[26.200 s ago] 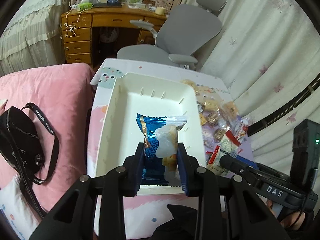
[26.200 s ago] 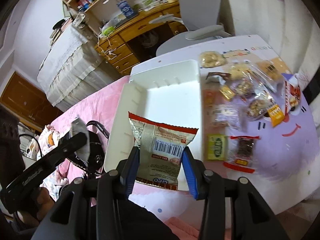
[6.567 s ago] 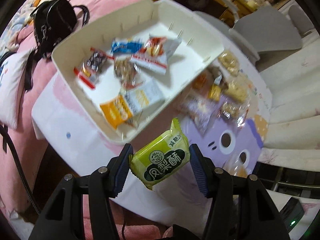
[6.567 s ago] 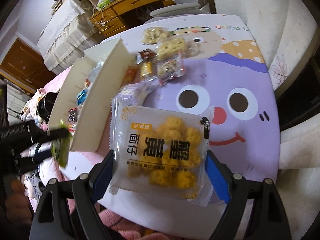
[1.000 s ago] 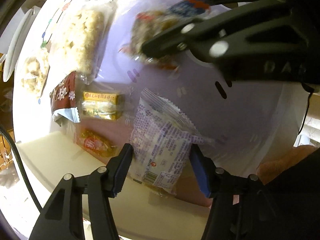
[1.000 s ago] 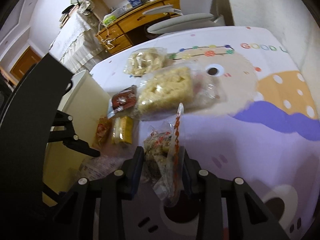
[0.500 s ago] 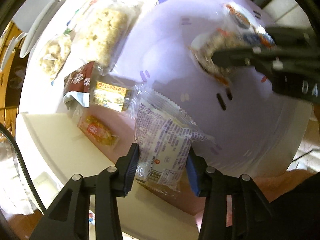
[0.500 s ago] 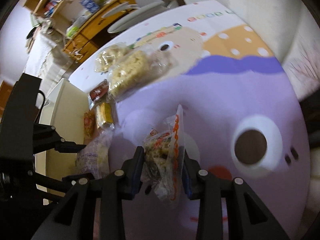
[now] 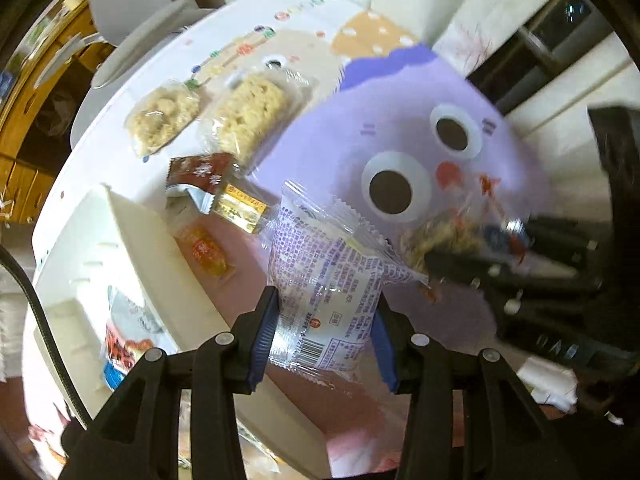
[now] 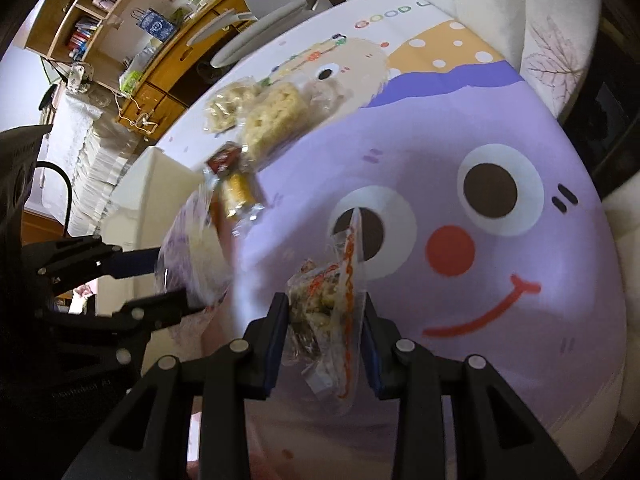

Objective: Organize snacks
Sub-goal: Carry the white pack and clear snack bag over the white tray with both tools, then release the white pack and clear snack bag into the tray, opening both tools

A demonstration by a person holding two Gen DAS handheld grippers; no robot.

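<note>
The left gripper [image 9: 324, 336] clamps a clear packet with purple print [image 9: 326, 280] between its blue pads; its jaws have just been closing onto it, and it hangs above the table [image 9: 400, 92], whose cloth shows a purple cartoon face. Just left of this gripper stands the white bin [image 9: 160, 272], wrappers visible inside. Beyond the fingers, near the bin's wall, lie an orange candy pack [image 9: 206, 254], a yellow bar [image 9: 242, 204], a dark red packet [image 9: 198, 172] and two pale puffed-snack bags [image 9: 248, 114]. The right gripper [image 10: 324, 336] pinches a clear bag with an orange seal [image 10: 332, 300], held edge-on over the face's eye. Only the right wrist view shows the room: a wooden desk [image 10: 168, 68], bookshelves [image 10: 96, 16], a lace-covered bed [image 10: 88, 140] and the left gripper from its side. Only the left view looks into the bin.
</note>
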